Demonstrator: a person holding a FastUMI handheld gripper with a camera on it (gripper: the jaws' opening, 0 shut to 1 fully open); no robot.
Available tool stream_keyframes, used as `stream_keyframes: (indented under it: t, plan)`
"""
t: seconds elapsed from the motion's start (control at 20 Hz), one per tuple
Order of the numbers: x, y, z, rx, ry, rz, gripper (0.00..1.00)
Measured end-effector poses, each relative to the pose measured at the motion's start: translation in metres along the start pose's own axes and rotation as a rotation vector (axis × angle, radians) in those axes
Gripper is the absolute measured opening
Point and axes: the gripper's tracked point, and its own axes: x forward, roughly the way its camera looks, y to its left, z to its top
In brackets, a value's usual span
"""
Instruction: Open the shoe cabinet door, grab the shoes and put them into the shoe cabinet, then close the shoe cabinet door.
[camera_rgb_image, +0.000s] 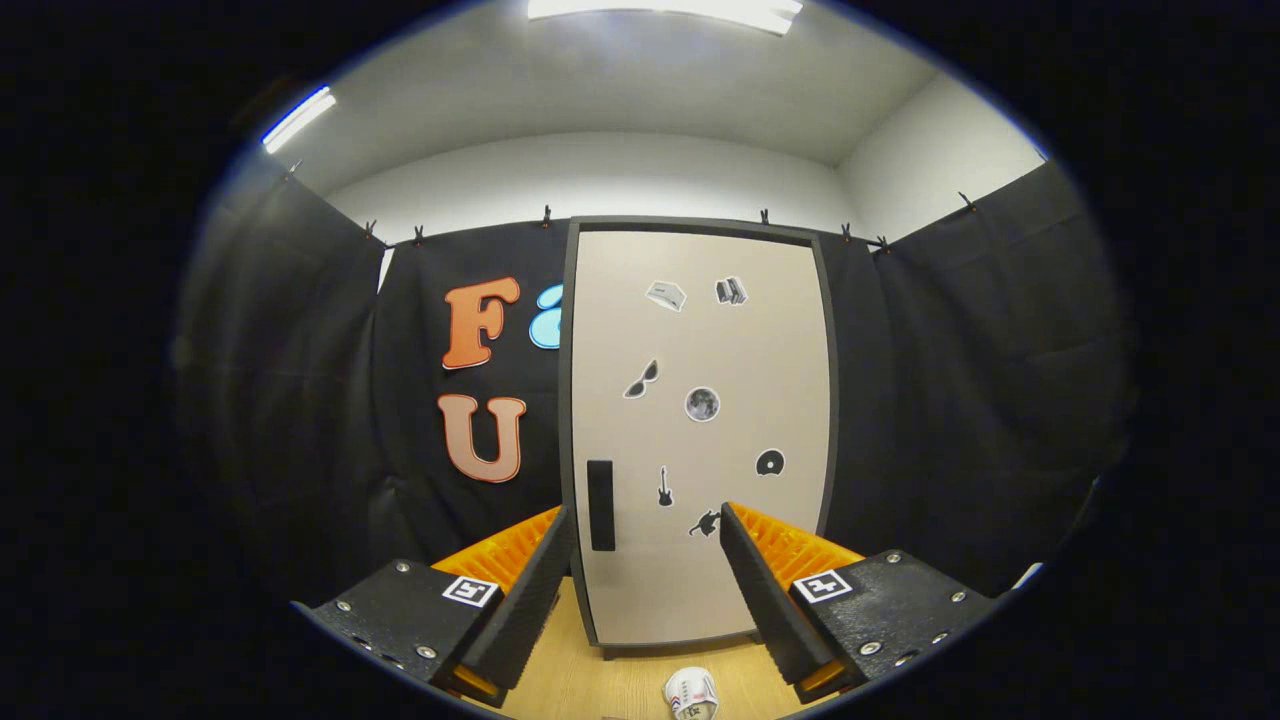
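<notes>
Black cloth walls close off the booth under a white ceiling with two strip lights, and a pale wooden floor (600, 680) runs from the near edge to the far wall. One shoe cabinet (700, 430) stands against that far cloth, its single door (730, 350) shut and flush in a dark frame. One dark vertical handle (600, 505) sits low on the door's left side. Seven small stickers dot the door panel.

The gripper (648, 545) has its fingers spread wide and holds nothing; the handle shows just inside the left finger, well beyond its tip. One shoe (691, 694), white with some red marking, lies on the floor near the gripper, below and between the fingers, and apart from the cabinet's foot. I see no second shoe.

By my reading the first step is in hand: the door has yet to be opened. The next move calls for carrying the fingers forward and a little left so they straddle the handle, closing on it, then swinging the door out, likely hinged on its right side
</notes>
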Motion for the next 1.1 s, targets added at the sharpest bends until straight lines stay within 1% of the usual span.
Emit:
stream_keyframes:
  t: [0.3, 0.4, 0.65, 0.9, 1.1]
  plan:
    - [0.041, 0.014, -0.011, -0.014, 0.004, 0.007, 0.92]
    - [0.061, 0.017, -0.013, -0.019, -0.023, 0.0, 0.91]
    - [0.109, 0.03, -0.036, -0.008, 0.012, 0.02, 0.9]
    - [0.153, 0.036, -0.061, 0.0, 0.065, 0.041, 0.84]
    - [0.178, 0.045, -0.075, 0.005, 0.089, 0.06, 0.8]
